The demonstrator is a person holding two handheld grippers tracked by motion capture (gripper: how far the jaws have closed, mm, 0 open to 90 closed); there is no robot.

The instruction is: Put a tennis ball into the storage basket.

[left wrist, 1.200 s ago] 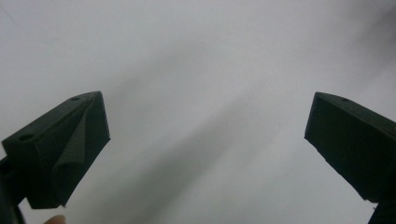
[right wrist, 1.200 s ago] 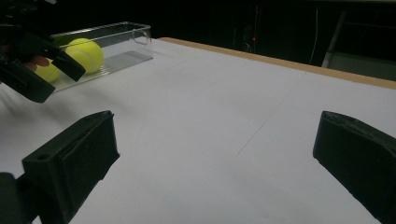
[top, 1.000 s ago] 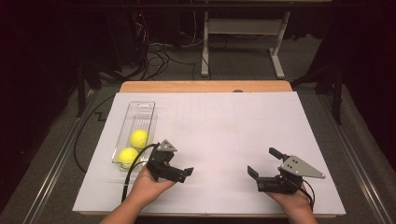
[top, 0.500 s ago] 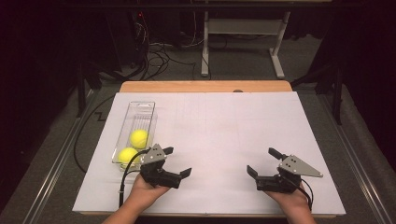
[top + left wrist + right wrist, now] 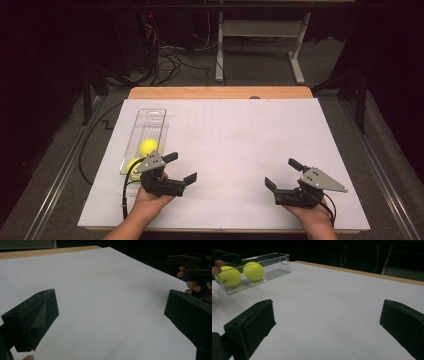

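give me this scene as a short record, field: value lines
surface: white sheet over a wooden table
container: clear plastic tray, at the left
contents: two tennis balls in the tray's near end
left gripper: open, holding nothing, just right of the tray
right gripper: open, holding nothing, near the front right

Wooden table (image 5: 220, 92), white sheet (image 5: 240, 150) over it, clear tray (image 5: 150, 122) at left edge

Clear glossy plastic tray (image 5: 150, 120); fuzzy balls (image 5: 254, 271); matt paper (image 5: 240, 145).
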